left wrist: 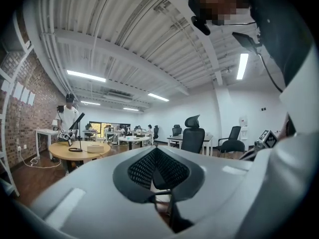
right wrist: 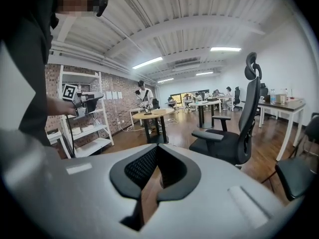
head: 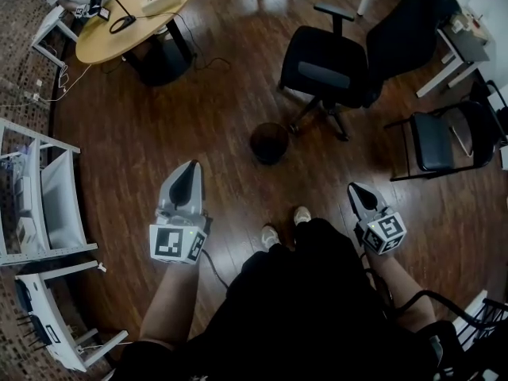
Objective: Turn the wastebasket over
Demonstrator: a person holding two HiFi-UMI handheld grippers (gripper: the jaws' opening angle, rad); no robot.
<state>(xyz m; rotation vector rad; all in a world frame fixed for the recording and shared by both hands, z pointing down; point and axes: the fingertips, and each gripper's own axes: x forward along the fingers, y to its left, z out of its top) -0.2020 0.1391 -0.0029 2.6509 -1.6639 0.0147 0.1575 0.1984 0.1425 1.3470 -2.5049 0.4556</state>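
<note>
The wastebasket (head: 270, 142) is a dark round bin that stands on the wood floor with its open mouth up, just ahead of the person's shoes. My left gripper (head: 193, 166) hangs to its lower left, well short of it, with the jaws closed together and nothing held. My right gripper (head: 354, 186) is to the bin's lower right, also apart from it and shut with nothing in it. The left gripper view has its black pads (left wrist: 142, 171) meeting at the tip, and the right gripper view shows its pads (right wrist: 139, 171) together too. The bin cannot be made out in either gripper view.
A black office chair (head: 325, 70) stands just behind and right of the bin. Further right is a black side chair (head: 444, 137). A round wooden table (head: 135, 14) sits at the back left, and white shelving (head: 48, 197) lines the left edge. A person (left wrist: 67, 116) stands beside that table.
</note>
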